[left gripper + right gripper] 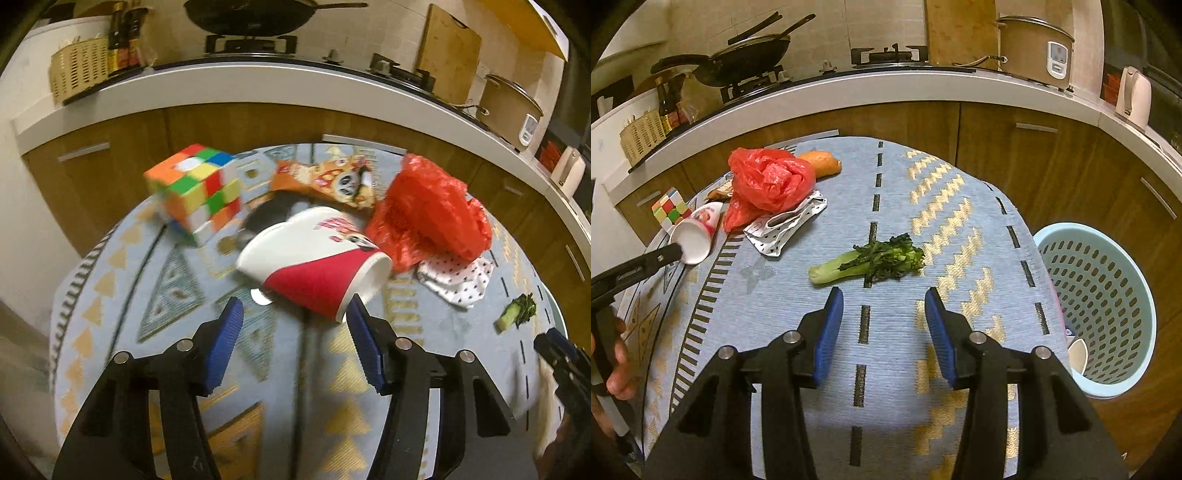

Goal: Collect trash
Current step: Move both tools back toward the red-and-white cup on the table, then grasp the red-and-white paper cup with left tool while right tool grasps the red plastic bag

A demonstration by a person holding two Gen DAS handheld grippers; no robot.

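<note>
Your left gripper point(295, 317) is wide open and empty, its right pad just at the rim of the cup point(314, 258), which lies on its side on the table point(184, 295). The cup looks light, thin and crushable, so close gently across its wall. Your right gripper point(884, 325) is open too, empty, near the greens point(871, 258).

- counter point(886, 369), covered by a pale blue patterned cloth
- paper cup point(314, 266) on its side
- colour cube point(195, 192)
- snack wrapper point(328, 181)
- red plastic bag point(768, 184)
- spotted white cloth point(786, 225)
- leafy green stalk point(868, 262)
- orange bread roll point(822, 164)
</note>
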